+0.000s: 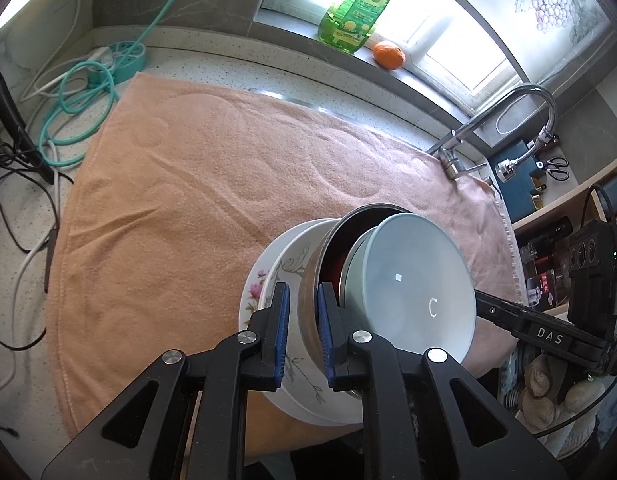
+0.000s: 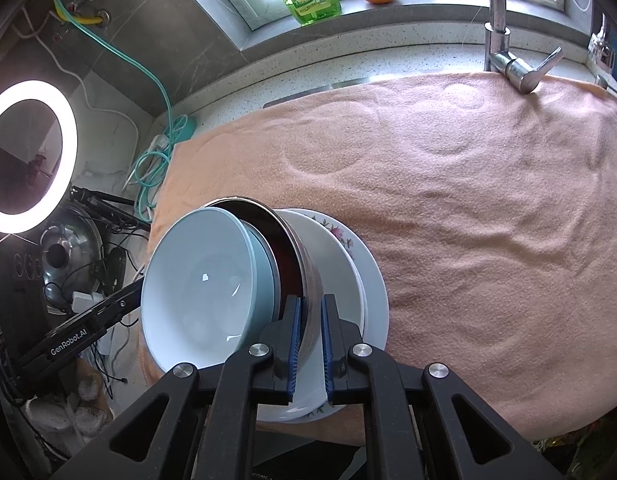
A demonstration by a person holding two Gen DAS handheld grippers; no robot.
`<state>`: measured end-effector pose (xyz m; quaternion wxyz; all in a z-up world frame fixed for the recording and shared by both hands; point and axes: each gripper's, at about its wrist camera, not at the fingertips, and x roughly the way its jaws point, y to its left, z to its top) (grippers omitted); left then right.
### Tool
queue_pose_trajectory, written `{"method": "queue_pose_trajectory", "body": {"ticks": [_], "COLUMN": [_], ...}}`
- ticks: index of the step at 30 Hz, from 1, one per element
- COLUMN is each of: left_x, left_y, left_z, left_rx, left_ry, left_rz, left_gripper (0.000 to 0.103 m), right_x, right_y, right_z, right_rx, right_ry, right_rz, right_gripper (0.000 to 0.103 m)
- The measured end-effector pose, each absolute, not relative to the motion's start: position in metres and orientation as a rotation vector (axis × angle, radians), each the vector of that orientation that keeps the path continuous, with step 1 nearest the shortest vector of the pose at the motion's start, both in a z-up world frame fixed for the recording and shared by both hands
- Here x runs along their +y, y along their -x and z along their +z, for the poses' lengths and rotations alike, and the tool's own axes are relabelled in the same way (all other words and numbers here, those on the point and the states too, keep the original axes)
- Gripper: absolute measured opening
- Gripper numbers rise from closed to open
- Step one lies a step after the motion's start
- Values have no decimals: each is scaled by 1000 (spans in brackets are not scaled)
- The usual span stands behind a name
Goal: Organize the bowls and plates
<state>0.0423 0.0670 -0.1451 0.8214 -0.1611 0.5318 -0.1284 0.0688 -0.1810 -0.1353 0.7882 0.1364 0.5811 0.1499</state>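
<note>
A nested stack of dishes stood tipped on edge at the near edge of the peach terry towel (image 1: pixel 196 184) that covered the desk: a pale blue-grey ceramic bowl (image 1: pixel 412 280) sat inside a stainless-steel bowl with a dark red interior (image 1: pixel 308 284), which leaned against a white floral-printed ceramic bowl (image 1: pixel 292 268) and a white floral-rimmed plate (image 1: pixel 250 296). The left gripper (image 1: pixel 302 334) had its blue-padded fingers narrowed on the steel bowl's wall, though the left pad seemed to sit on the white bowl instead, so the pinch looked loose. The right gripper (image 2: pixel 308 346) clamped the same steel rim (image 2: pixel 308 280) from the opposite side, its fingers nearly together. The stack was probably heavy and stiff, the glazed ceramic slippery and breakable, and the thin steel wall likely to slide between pads. A firmer hold would probably come from pinching each rim separately, low near the towel, and lifting one piece at a time.
</note>
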Motion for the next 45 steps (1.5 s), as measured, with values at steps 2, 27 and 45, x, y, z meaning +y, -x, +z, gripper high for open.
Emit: {"method": "queue_pose_trajectory", "body": {"ticks": [2,27,45], "left_x": [69,90,49], "left_y": [-41,-13,39], "left_z": [-144,-121,-69], "left_rx": [1128,1042,874], "left_ry": [342,279,132], "left_rz": [-273,-185,-64], "left_gripper": [14,23,68], "right_x": [-181,-194,-201], "right_y": [-67,-30,26], "right_z": [-134,-104,-51], "right_rx": [1244,1072,835], "right_ry": [-286,-264,-107], "right_rz": [314,206,165], "right_gripper": [10,28,66]}}
